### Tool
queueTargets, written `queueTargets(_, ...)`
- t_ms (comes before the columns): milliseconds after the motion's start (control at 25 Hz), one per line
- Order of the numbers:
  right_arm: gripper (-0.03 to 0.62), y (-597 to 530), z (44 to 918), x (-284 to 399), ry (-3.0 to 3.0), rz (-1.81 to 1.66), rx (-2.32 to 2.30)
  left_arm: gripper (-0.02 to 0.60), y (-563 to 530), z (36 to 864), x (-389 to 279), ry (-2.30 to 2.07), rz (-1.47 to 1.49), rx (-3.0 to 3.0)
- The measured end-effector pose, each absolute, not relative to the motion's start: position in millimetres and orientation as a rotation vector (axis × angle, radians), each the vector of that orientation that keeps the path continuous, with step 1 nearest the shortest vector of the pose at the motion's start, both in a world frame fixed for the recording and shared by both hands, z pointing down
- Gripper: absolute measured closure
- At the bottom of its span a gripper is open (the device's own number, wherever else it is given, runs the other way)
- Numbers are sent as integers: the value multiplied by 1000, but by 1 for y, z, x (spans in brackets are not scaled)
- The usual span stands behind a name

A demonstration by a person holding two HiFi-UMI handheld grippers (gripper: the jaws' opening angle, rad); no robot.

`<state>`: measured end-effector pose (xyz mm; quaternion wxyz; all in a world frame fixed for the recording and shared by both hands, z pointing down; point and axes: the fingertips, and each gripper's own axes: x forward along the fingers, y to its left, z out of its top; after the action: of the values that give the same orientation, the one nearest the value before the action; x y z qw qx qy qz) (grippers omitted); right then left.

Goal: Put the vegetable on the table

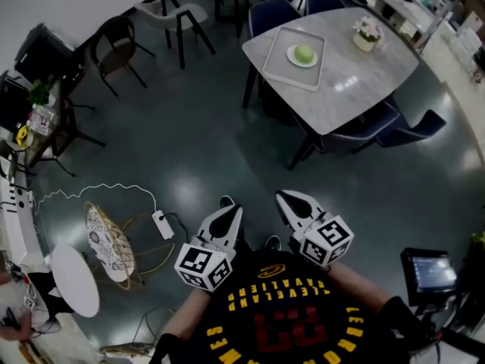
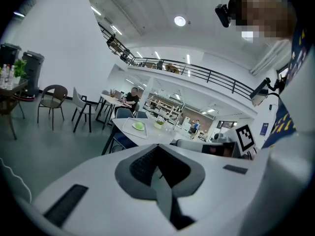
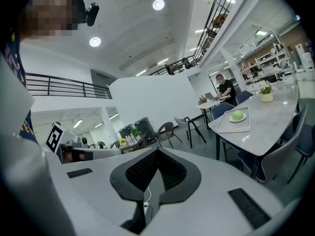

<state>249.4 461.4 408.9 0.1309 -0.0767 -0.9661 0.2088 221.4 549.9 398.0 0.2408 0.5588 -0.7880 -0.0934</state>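
On the far tabletop's plate: one round, pale green vegetable (image 1: 303, 53), also seen in the left gripper view (image 2: 139, 126) and the right gripper view (image 3: 238, 115).
Plate: small, white (image 1: 291, 60), lying inside a tray.
Tray: pale, rectangular (image 1: 299, 79), lying flat near one edge of the tabletop.
Tabletop: grey marble pattern (image 1: 356, 82), on dark legs.
Flower pot: small, white (image 1: 368, 35), on the same tabletop, apart from the tray.
Blue chairs: one behind the tabletop (image 1: 273, 14), one at its near corner (image 1: 413, 127).
Floor: dark and glossy (image 1: 189, 150), lying between the tabletop and both grippers.
Left gripper: (image 1: 227, 209), jaws closed together with nothing between them; pointed toward the tabletop, well apart from it.
Right gripper: (image 1: 292, 202), jaws likewise closed on nothing; just beside the left gripper.
Power strip: white, with a wavy cable (image 1: 162, 224), on the floor left of the grippers.
Wicker chair: gold frame (image 1: 114, 245), near the power strip.
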Motion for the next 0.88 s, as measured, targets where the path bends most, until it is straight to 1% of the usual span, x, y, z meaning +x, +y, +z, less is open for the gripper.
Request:
queueTargets(120,589,440,412,216,-2815,621,-134,581,529,401,185,-2111,-244,1591)
queueTargets(280,589,419,407,163,-2832,616,-7,581,511,394,119,-2069,-241,1670)
queueTargets(560,589,417,398,76,-2834,564,92,581,492,385,24,-1980,-242,1780)
queueTargets(680,589,411,402,58,-2810,570,151,581,486,392,-2,-1933,-270,1782)
queueTargets(880,589,387,412,48,-2766,622,262,581,461,402,-18,-1846,-288,1808)
